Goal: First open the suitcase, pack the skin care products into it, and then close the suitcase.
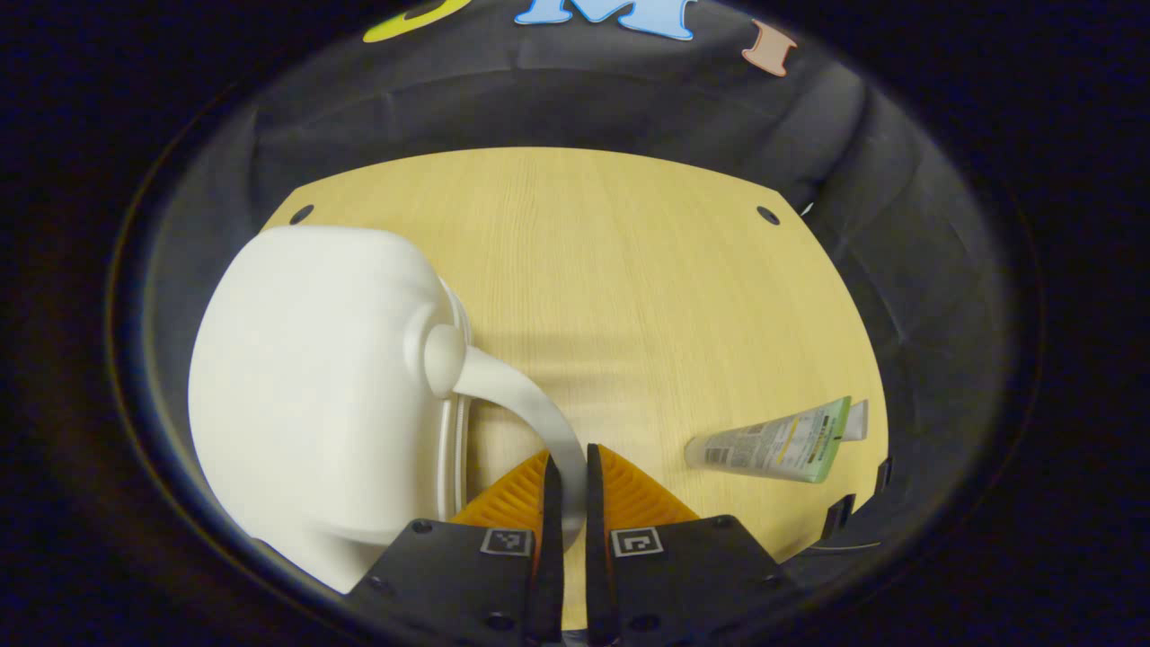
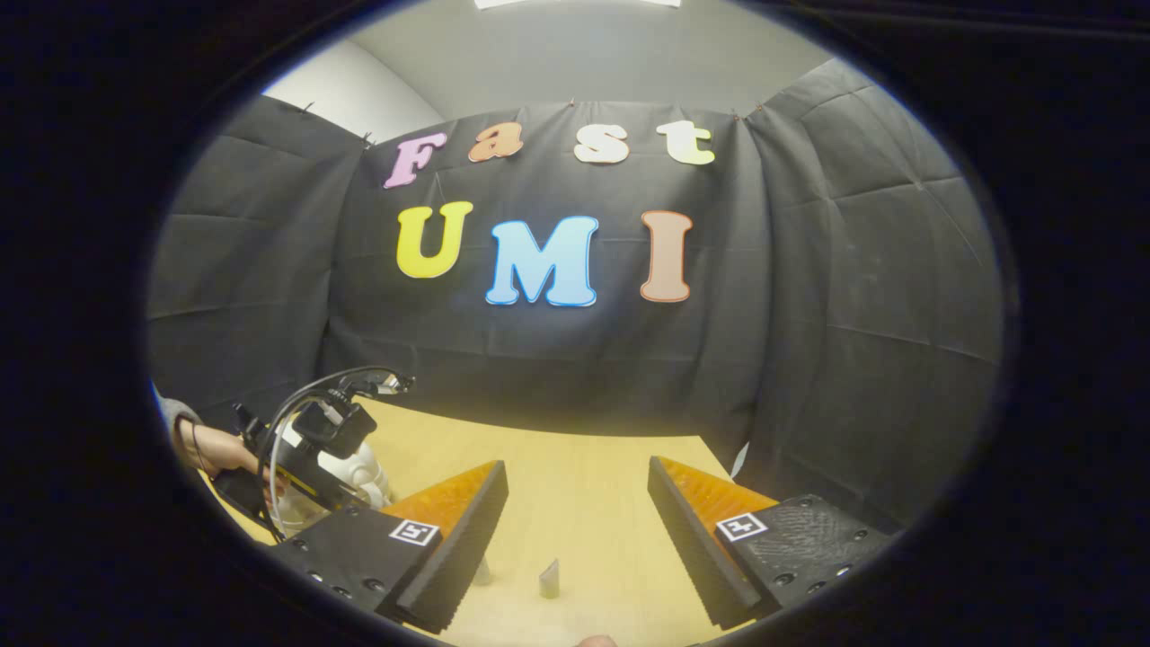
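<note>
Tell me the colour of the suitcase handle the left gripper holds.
White, like the suitcase; the handle shows best in the left gripper view.

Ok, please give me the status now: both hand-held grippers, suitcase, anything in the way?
Left hand-held gripper shut on suitcase handle. Right hand-held gripper open, holding nothing. White suitcase closed. Skin care tube waiting on table.

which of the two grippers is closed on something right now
The left gripper: its orange fingers pinch the white suitcase's curved handle. The right gripper hangs open over the table, holding nothing.
</note>
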{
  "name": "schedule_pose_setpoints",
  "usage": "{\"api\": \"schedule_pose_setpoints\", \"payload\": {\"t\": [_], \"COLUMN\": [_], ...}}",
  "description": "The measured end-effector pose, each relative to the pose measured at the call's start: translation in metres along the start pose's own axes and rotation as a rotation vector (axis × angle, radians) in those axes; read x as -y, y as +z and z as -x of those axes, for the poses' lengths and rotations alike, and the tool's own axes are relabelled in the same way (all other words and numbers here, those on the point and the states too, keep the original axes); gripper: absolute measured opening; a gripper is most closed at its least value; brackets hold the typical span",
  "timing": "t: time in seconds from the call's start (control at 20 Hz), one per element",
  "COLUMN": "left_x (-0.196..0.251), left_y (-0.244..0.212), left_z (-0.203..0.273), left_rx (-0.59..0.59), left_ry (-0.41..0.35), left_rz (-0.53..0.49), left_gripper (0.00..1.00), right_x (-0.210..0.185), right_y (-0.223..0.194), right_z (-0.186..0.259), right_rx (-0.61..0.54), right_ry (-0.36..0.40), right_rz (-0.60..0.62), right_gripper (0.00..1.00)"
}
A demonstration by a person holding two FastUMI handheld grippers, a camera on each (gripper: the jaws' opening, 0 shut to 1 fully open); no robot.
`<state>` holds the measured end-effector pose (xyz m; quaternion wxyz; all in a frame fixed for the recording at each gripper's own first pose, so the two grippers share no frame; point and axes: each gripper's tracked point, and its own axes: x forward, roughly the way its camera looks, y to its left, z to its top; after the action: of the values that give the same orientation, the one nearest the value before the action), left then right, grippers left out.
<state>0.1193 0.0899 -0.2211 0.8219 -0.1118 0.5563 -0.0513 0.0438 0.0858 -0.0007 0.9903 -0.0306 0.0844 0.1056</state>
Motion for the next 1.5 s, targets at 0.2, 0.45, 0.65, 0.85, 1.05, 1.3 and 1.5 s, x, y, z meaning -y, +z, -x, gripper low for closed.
{"api": "schedule_pose_setpoints", "payload": {"t": [0.2, 0.45, 0.65, 0.85, 1.05, 1.3, 1.5], "left_x": [0.000, -0.038, -0.129, -0.241, -0.330, -0.451, -0.533], "left_y": [0.056, 0.126, 0.173, 0.188, 0.188, 0.173, 0.146], "left_z": [0.049, 0.154, 0.231, 0.279, 0.275, 0.244, 0.201], "left_rx": [0.047, 0.148, 0.241, 0.265, 0.279, 0.280, 0.245], "left_ry": [-0.035, -0.038, 0.056, 0.220, 0.297, 0.385, 0.381], "left_rz": [0.028, 0.034, 0.010, -0.080, -0.132, -0.172, -0.090], "left_gripper": [0.14, 0.14, 0.15, 0.14, 0.14, 0.14, 0.14], "right_x": [-0.005, -0.023, -0.040, -0.059, -0.078, -0.094, -0.113], "right_y": [0.006, 0.011, 0.021, 0.035, 0.038, 0.047, 0.050], "right_z": [0.002, 0.002, 0.001, -0.004, -0.008, -0.002, 0.004], "right_rx": [0.018, 0.035, 0.048, 0.067, 0.045, 0.027, 0.000], "right_ry": [0.033, 0.081, 0.059, -0.002, -0.091, -0.216, -0.248], "right_rz": [0.012, 0.016, 0.027, 0.010, -0.044, -0.040, -0.026], "right_gripper": [0.95, 0.94, 0.95, 0.95, 0.95, 0.95, 0.95]}}
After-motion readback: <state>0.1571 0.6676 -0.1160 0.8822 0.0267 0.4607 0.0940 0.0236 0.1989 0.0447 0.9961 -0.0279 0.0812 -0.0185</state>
